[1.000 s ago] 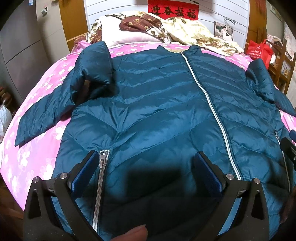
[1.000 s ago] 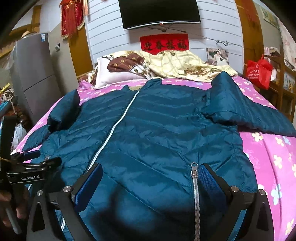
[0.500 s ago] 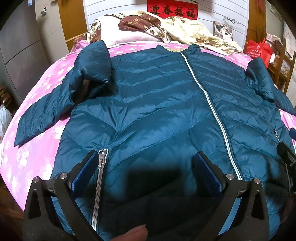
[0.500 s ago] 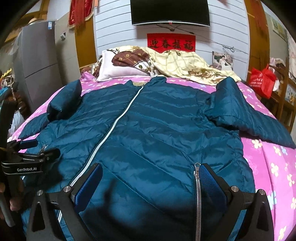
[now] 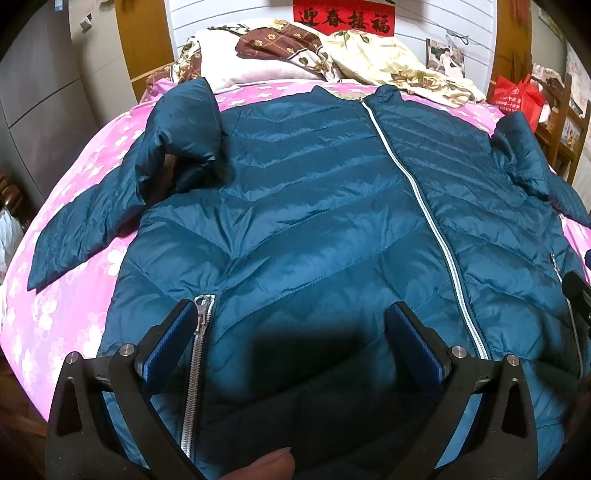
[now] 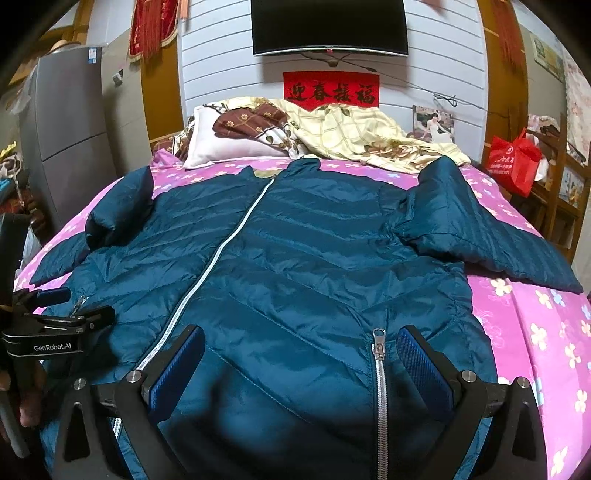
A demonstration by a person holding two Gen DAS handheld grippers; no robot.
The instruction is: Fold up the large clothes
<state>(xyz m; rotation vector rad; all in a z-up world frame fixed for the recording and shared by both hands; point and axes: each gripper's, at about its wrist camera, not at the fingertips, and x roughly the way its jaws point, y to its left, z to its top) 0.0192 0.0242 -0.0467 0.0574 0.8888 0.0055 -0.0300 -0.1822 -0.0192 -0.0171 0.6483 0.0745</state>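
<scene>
Bag: one red bag (image 6: 514, 166) stands at the right of the bed, near wooden shelves (image 6: 561, 192); what is inside it I cannot tell.
Bed: a pink sheet (image 6: 535, 332) with white flowers covers it; on it lie the jacket, the pillow and the blanket.
Count: one jacket, one pillow (image 6: 225, 142), one crumpled blanket (image 6: 354, 133), one red banner (image 6: 331, 91) on the wall, one dark screen (image 6: 330, 26) above the banner, one framed photo (image 6: 433, 123), one grey fridge (image 6: 70, 129) at the left.
Jacket: a dark teal padded jacket (image 5: 314, 221) lies flat, front side up, in the middle of the bed, with the collar toward the pillow and the hem toward the cameras.
Zippers: three are visible, one long white zipper (image 5: 421, 195) closed down the front, and two short pocket zippers (image 5: 197, 354), one on each side.
Sleeves: two; each is bent at the shoulder, makes a raised fold, and then runs outward over the sheet.
Left gripper (image 5: 291, 347): it hovers over the hem at the left pocket; its blue fingers are wide apart and hold nothing.
Right gripper (image 6: 301, 367): it hovers over the hem at the right pocket; its fingers are also wide apart and empty.
</scene>
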